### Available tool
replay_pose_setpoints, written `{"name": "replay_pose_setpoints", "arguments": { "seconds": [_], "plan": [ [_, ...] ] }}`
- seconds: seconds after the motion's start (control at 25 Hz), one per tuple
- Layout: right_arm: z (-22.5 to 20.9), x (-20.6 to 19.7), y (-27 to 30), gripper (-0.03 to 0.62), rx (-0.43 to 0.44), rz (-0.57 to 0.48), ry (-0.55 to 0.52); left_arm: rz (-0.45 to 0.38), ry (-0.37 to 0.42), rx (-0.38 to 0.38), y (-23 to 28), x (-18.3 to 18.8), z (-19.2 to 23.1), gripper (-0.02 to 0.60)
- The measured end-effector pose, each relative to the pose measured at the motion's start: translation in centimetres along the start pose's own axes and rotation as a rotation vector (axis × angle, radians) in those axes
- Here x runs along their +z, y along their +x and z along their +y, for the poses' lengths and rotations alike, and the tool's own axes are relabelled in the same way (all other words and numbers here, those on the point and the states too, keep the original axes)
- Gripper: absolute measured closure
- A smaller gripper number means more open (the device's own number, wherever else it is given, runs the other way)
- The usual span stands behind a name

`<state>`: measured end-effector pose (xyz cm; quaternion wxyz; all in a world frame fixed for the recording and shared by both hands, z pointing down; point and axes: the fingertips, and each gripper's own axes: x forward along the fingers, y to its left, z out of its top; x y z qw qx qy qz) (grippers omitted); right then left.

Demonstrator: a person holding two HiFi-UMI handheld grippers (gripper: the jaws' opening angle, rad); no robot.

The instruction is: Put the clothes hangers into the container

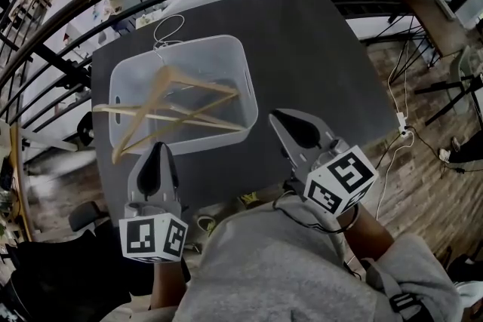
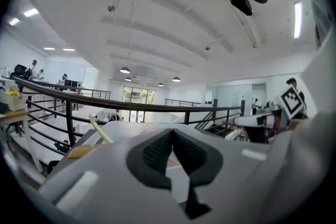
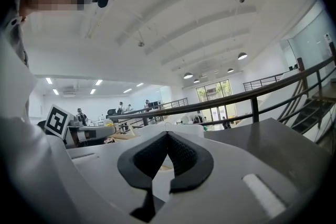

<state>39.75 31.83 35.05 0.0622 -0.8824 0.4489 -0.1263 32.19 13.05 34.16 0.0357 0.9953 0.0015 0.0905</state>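
Left claw [image 1: 159,154] and right claw [image 1: 290,128] are both closed and empty, near the container [image 1: 226,41] on the surface [image 1: 302,49]. Hangers [image 1: 177,105] lie inside, ends overhanging its rim; if you tidy them, nudge gently.

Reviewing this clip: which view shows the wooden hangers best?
The head view: from above it shows the wooden hangers whole, crossed in the white container, ends poking over its left rim. The left gripper view catches only a hanger end past its jaws; the right gripper view shows a faint sliver at most.
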Motion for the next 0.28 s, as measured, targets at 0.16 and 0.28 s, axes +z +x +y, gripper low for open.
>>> {"name": "replay_pose_setpoints", "arguments": {
  "seconds": [0.16,0.28],
  "plan": [
    [0.07,0.07,0.15,0.594,0.006,0.001,0.005,-0.001,-0.001,-0.002,0.04,0.37,-0.11,0.571],
    [0.02,0.01,0.5,0.595,0.011,0.002,0.011,-0.001,-0.002,-0.002,0.24,0.49,-0.03,0.571]
  ]
}}
